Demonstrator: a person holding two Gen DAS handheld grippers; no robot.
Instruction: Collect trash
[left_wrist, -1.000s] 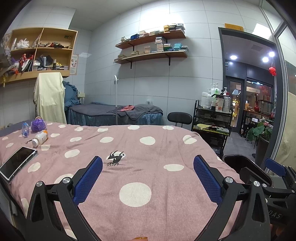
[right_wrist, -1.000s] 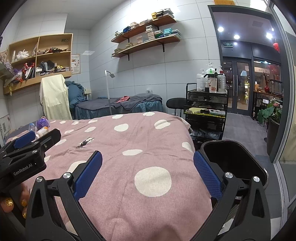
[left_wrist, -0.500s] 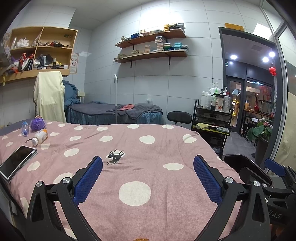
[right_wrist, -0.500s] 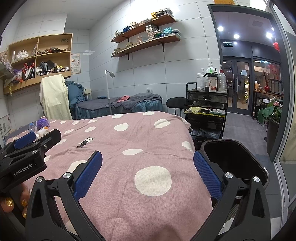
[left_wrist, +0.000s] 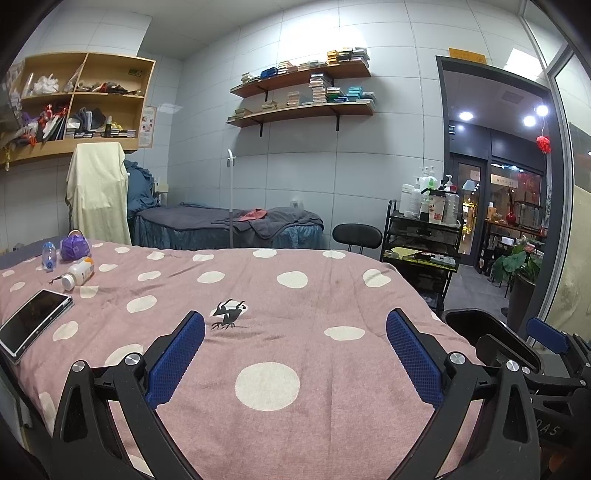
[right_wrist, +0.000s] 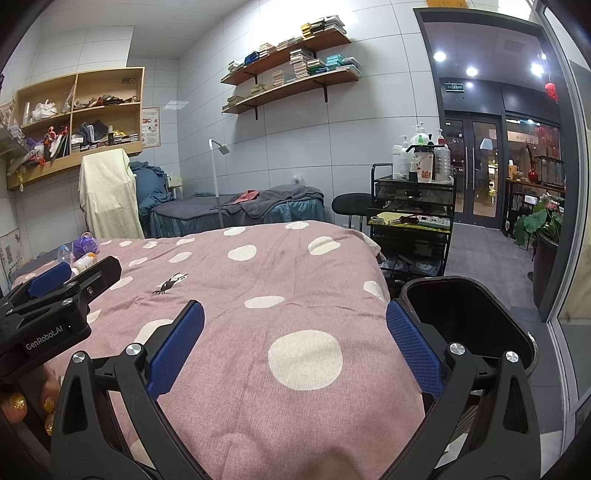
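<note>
On the far left of the pink polka-dot bedspread (left_wrist: 303, 325) lie a white pill bottle (left_wrist: 78, 273), a small clear bottle with a blue cap (left_wrist: 48, 254) and a crumpled purple bag (left_wrist: 75, 247). A black trash bin (right_wrist: 469, 321) stands at the bed's right corner. My left gripper (left_wrist: 295, 354) hovers open over the near middle of the bed, holding nothing. My right gripper (right_wrist: 295, 347) is open too, over the bed's right part, its right finger beside the bin's rim. The same bottles and purple bag (right_wrist: 85, 245) show small in the right wrist view.
A phone (left_wrist: 33, 321) lies near the bed's left edge. A black spider-like print (left_wrist: 229, 314) marks the spread. A black cart with bottles (right_wrist: 413, 206) and a black stool (left_wrist: 356, 236) stand past the bed. A second bed (left_wrist: 229, 225) is behind.
Almost nothing has moved; the left wrist view has shifted very slightly, and both grippers stay open in the same spots.
</note>
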